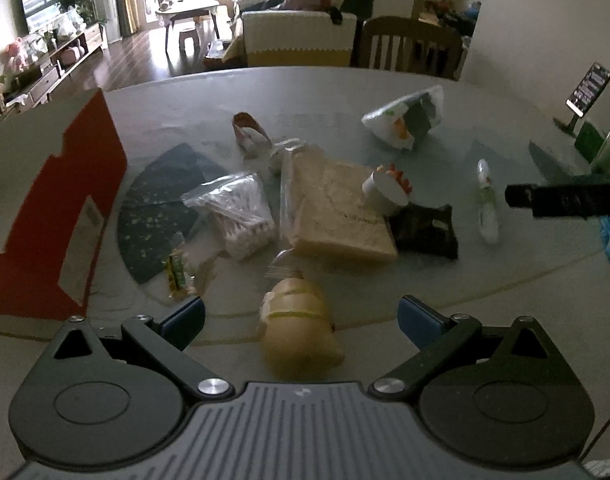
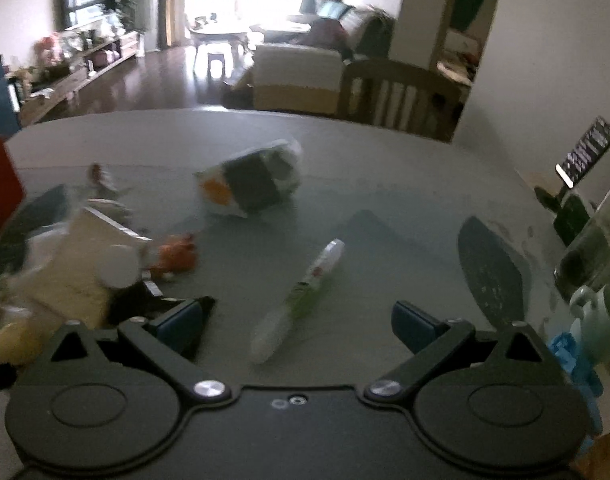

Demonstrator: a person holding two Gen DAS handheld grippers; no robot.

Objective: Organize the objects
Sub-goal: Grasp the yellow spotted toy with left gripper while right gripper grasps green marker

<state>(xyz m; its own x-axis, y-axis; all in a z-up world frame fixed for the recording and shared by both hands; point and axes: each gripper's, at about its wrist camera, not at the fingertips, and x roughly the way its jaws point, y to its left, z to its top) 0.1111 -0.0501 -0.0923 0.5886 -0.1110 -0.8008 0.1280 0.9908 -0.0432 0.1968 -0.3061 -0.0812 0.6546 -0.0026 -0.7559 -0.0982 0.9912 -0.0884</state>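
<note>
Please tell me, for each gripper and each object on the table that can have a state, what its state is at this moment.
left gripper: open, holding nothing
right gripper: open, holding nothing
yellow packet: lying between the open left fingers, not gripped
white tube: lying flat ahead of the right gripper
white cup: tipped on its side
bag of cotton swabs: lying flat, seems closed
phone: propped on a stand, screen lit

Clutter mid-table (image 1: 325,92): bag of cotton swabs (image 1: 241,210), flat tan packet (image 1: 337,208) with white cup (image 1: 385,194) tipped on it, black pouch (image 1: 425,230), yellow wrapped bun (image 1: 299,328) nearest the near edge, white-green tube (image 1: 488,202) lying rightward, apart.
</note>
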